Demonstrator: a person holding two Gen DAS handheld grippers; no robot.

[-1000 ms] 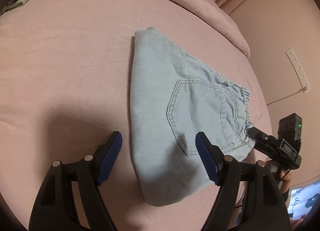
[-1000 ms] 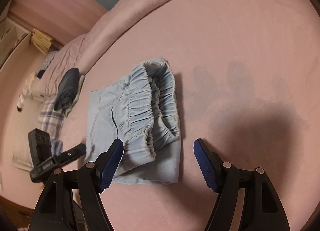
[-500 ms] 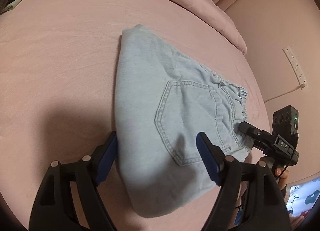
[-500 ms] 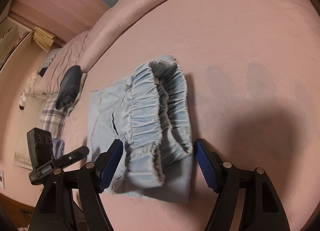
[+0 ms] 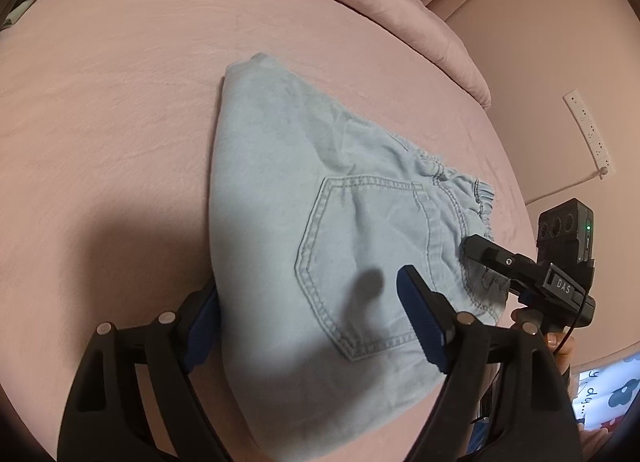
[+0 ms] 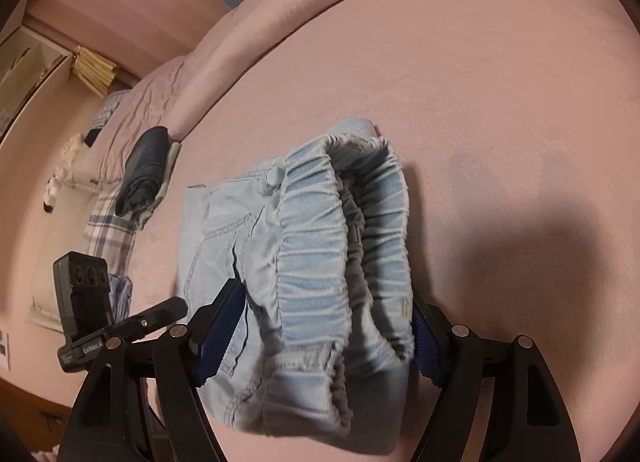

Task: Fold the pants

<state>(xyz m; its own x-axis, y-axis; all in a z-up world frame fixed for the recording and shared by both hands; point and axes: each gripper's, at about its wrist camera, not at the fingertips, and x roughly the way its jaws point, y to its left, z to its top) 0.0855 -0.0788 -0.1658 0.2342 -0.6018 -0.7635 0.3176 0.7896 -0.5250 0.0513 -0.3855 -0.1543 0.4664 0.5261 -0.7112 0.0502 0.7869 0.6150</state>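
Left gripper (image 5: 316, 326) gapes wide, 1 blue pad tucked under the folded edge of the light-blue pants (image 5: 320, 230) on the pink bed (image 5: 120, 102), 1 over the back pocket. Right gripper (image 6: 320, 338) spreads wide too, straddling the elastic waistband, gripping nothing.

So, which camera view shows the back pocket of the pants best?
The left wrist view: the whole stitched back pocket lies face up on the folded pants. The right wrist view looks at the elastic waistband and shows only some pocket stitching beside it.
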